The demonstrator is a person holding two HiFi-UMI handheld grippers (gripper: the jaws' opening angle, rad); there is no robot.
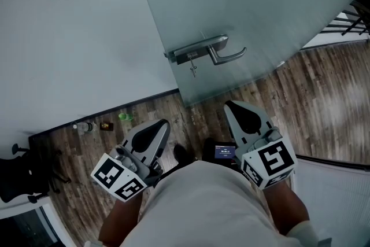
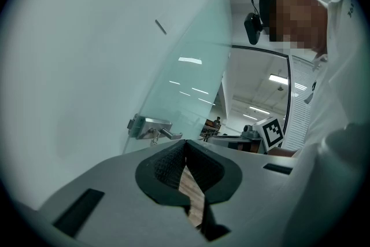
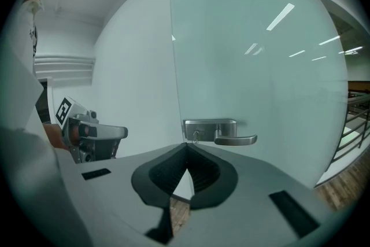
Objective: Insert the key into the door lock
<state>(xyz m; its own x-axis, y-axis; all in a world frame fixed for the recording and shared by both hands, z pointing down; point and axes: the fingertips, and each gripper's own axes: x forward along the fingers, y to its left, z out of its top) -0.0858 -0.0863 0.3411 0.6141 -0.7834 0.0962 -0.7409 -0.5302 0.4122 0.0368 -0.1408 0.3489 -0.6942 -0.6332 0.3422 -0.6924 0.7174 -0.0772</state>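
Head view, centre: a brushed-metal lock plate (image 1: 196,49) with a curved lever handle (image 1: 228,56) sits at the edge of the frosted glass door (image 1: 260,8). A small metal key (image 1: 193,69) sticks out of the plate just left of the lever. In the lower frame, above the wood-plank floor (image 1: 324,101), the grey left gripper (image 1: 163,122) and grey right gripper (image 1: 229,104) point toward the door, well apart from the key. Each has its ribbed black pads (image 2: 167,162) closed tip to tip on nothing.
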